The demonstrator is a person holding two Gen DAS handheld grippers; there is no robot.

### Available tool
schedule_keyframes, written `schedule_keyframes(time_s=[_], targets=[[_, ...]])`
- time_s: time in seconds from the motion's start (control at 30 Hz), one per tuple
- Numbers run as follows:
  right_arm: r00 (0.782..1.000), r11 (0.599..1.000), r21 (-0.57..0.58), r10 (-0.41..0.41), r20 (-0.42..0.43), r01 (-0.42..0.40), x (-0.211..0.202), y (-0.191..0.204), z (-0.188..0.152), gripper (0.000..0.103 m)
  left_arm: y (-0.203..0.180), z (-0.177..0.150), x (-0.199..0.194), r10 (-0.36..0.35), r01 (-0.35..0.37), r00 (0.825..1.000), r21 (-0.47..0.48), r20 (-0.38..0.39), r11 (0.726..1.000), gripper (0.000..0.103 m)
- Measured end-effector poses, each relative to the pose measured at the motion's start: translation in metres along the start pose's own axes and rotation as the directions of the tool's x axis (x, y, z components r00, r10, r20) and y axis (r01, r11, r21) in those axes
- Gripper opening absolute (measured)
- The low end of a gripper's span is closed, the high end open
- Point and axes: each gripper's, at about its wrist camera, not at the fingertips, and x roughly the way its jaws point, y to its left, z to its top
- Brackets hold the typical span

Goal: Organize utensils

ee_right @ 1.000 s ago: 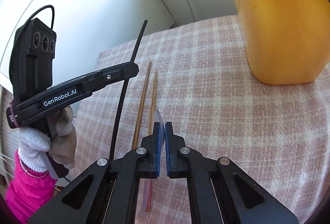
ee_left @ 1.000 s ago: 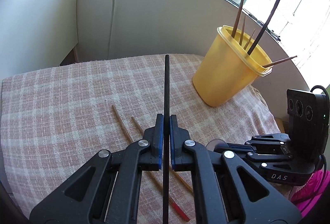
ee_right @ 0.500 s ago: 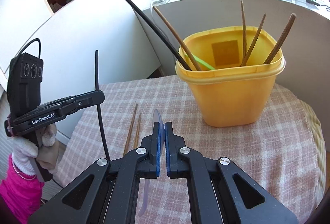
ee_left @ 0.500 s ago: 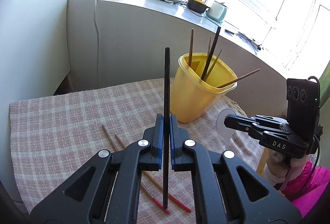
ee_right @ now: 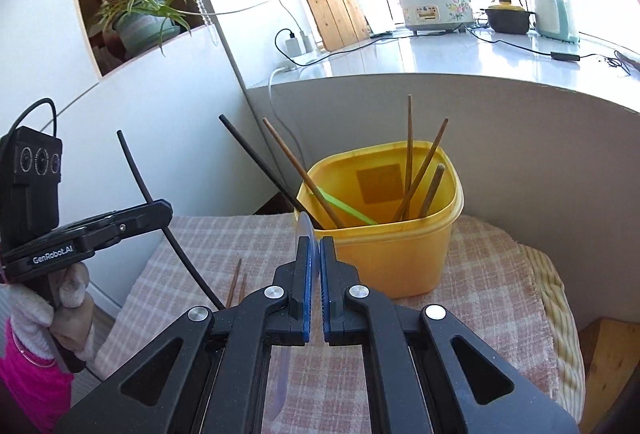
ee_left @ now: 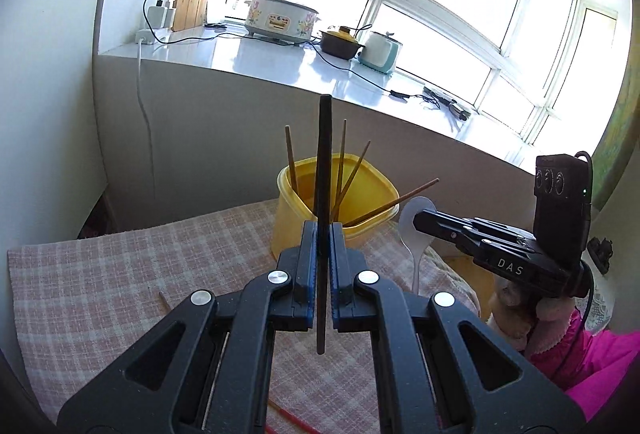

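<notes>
My left gripper [ee_left: 322,230] is shut on a black chopstick [ee_left: 323,162], held upright above the checked cloth [ee_left: 120,274]. Just beyond it stands a yellow tub [ee_left: 290,234] with several chopsticks leaning inside. My right gripper [ee_right: 314,246] is shut on a clear plastic spoon [ee_right: 304,228], bowl upward and handle hanging below the fingers. It faces the yellow tub [ee_right: 400,258] from slightly above. From the left wrist view, the right gripper [ee_left: 418,220] and its spoon [ee_left: 415,204] hang right of the tub. Two wooden chopsticks [ee_right: 239,278] lie on the cloth.
Behind the table a grey wall rises to a sill holding a rice cooker [ee_left: 280,18], a pot, a kettle and cables. A shelf with a potted plant [ee_right: 140,14] is at the left. A wooden stool [ee_right: 608,358] stands beyond the table's right edge.
Both grippers have risen and tilted upward, each keeping its utensil. The spoon has come up off the cloth, and the tub now sits lower and farther in both views.
</notes>
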Motion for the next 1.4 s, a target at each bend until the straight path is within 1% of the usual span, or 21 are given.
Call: schedule_keyframes(time_s=[0.3,0.43,0.67,0.83,0.9,1.0,1.17,1.4], targets=[[0.997,0.999,-0.022,-0.036,0.075,0.038,-0.011,-0.005,0.025,0.003,-0.015,0.031,-0.008,-0.035,0.035,0.995,0.005,0.097,0.999,0.003],[0.994,0.998,-0.032,-0.047,0.097,0.050,-0.012,-0.006,0.035,0.003,-0.023,0.043,-0.013,-0.027,0.024,0.990,0.022,0.139,0.999,0.003],[0.993,0.999,0.012,-0.048,0.107,0.047,-0.005,-0.016,0.047,0.003,-0.031,0.069,-0.012,-0.027,0.021,0.981,0.035,0.194,0.999,0.003],[0.990,0.998,0.007,-0.069,0.126,0.069,-0.006,-0.020,0.055,0.003,-0.034,0.081,-0.005,-0.007,-0.003,0.975,0.045,0.221,0.999,0.003],[0.988,0.997,0.009,-0.076,0.133,0.076,-0.006,-0.022,0.060,0.003,-0.034,0.084,-0.003,0.017,-0.030,0.972,0.052,0.235,0.998,0.003],[0.987,0.997,0.020,-0.080,0.141,0.078,-0.006,-0.025,0.065,0.003,-0.035,0.085,0.003,0.036,-0.050,0.970,0.053,0.239,0.997,0.003],[0.983,0.996,0.028,-0.088,0.164,0.084,-0.006,-0.027,0.074,0.003,-0.035,0.082,0.018,0.046,-0.058,0.976,0.053,0.211,0.997,0.003],[0.973,0.994,0.057,-0.100,0.208,0.090,-0.004,-0.028,0.089,0.003,-0.037,0.074,0.030,0.031,-0.039,0.984,0.041,0.177,0.998,0.003]])
